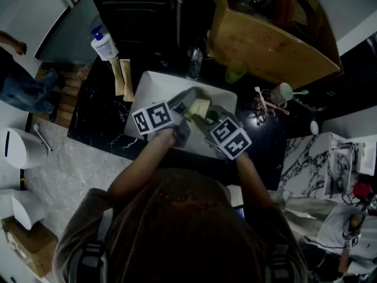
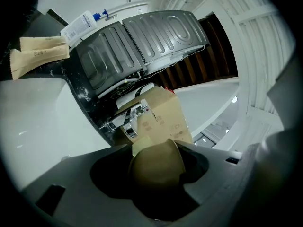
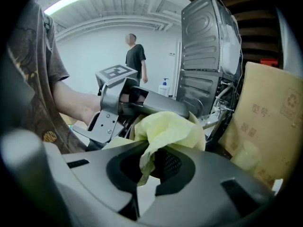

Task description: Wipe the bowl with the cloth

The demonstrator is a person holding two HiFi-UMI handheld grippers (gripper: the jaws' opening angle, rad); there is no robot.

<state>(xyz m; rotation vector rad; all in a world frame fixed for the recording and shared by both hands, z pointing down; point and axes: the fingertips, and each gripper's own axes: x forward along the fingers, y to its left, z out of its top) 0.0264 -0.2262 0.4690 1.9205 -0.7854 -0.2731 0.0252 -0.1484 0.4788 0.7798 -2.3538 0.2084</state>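
A tan bowl hangs over the white sink, with my left gripper shut on its rim. The left gripper view shows the bowl filling the gap between the jaws of the left gripper. My right gripper is shut on a pale yellow cloth. The cloth is bunched and pressed against the bowl, whose rim shows behind it. In the right gripper view the cloth hangs down between the jaws of the right gripper, and the left gripper sits just beyond.
A soap pump bottle and two tan sachets lie left of the sink on the black counter. A green cup, a cardboard box and a cup of brushes stand to the right. A person stands far off.
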